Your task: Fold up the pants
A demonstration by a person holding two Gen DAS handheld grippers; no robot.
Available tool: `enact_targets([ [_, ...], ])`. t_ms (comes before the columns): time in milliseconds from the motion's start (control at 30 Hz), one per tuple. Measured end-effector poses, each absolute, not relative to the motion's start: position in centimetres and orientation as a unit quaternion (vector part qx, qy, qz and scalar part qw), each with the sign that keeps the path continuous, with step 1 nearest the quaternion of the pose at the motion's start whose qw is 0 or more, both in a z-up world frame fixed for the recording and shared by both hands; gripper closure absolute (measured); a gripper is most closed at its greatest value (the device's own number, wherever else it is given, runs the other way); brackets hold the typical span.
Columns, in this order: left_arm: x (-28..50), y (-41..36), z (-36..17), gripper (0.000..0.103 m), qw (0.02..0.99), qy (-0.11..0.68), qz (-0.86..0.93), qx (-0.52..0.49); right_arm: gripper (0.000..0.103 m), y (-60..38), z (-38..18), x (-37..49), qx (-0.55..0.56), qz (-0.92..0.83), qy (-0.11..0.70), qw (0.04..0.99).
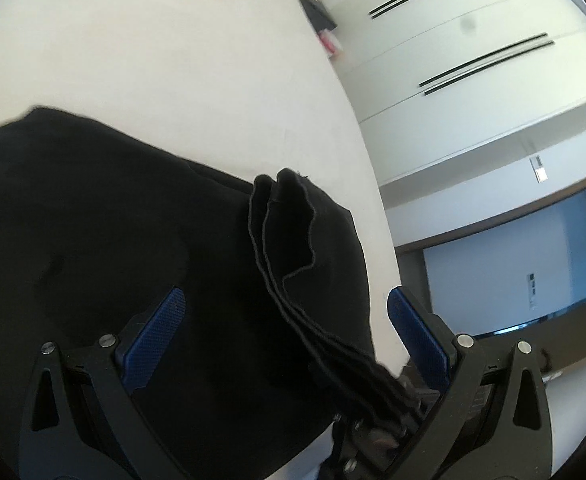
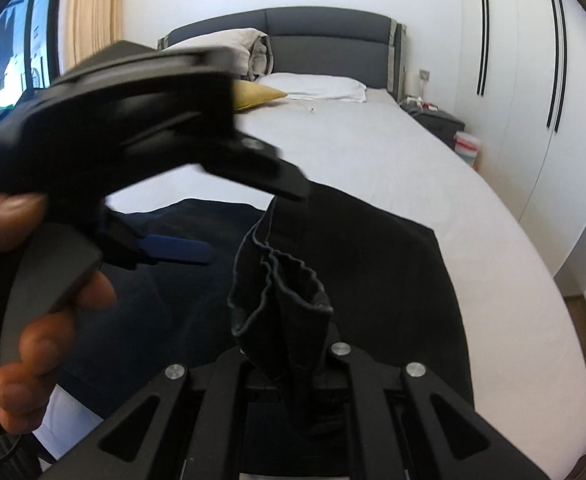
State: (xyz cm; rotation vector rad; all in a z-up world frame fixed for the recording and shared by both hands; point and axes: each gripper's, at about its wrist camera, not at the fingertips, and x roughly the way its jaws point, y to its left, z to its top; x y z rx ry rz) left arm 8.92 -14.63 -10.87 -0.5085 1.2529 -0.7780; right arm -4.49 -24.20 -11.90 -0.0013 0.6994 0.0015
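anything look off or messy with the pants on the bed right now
Yes: the hem layers of the black pants pinched in the right gripper are bunched and fanned apart, not stacked flat. The left gripper stands open around that bunched end. Nothing looks damaged.

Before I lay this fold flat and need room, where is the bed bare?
Bare sheet runs from the black pants up to the white pillow and yellow cushion, plus a strip along the wardrobe-side edge. It is crowded near you: pants, left hand-held gripper, right hand-held gripper.
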Motion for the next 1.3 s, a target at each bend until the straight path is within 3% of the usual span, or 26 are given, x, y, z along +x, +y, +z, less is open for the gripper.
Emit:
enact_targets([
  [133,8.6,-15.2,-10.8,0.006,0.712,0.566,-0.353,-0.219,0.097,-23.7,-11.9,-4.7,-0.009,0.003,0.341,0.940],
  [200,8.5,-15.3,-10.9,0.043,0.702,0.571,-0.366,-0.216,0.096,-23.4,-11.8,-4.7,-0.012,0.005,0.341,0.940],
  [233,8.4,-15.6,-11.1,0.052,0.698,0.575,-0.371,-0.210,0.096,-23.3,-11.7,-4.7,-0.013,0.006,0.340,0.940],
  [267,8.3,-15.7,-11.2,0.075,0.697,0.577,-0.374,-0.205,0.096,-23.2,-11.6,-4.8,-0.014,0.007,0.339,0.941],
  [367,7.8,-15.0,-11.2,0.093,0.701,0.571,-0.377,-0.200,0.095,-22.7,-11.3,-4.7,-0.020,0.008,0.336,0.942],
  [867,9.2,-7.5,-11.0,0.095,0.729,0.551,-0.340,-0.220,0.095,-15.2,-10.6,-1.7,-0.076,0.084,0.332,0.936],
  [1167,8.7,-4.7,-14.4,0.095,0.738,0.573,-0.295,-0.200,0.094,-12.5,-13.3,0.4,-0.094,0.120,0.368,0.917],
  [1233,8.3,-5.0,-15.7,0.095,0.735,0.581,-0.288,-0.196,0.089,-13.0,-14.5,0.7,-0.088,0.126,0.391,0.908],
  [1300,7.9,-4.8,-16.2,0.094,0.735,0.579,-0.287,-0.205,0.072,-13.7,-15.2,0.8,-0.075,0.139,0.412,0.897],
])
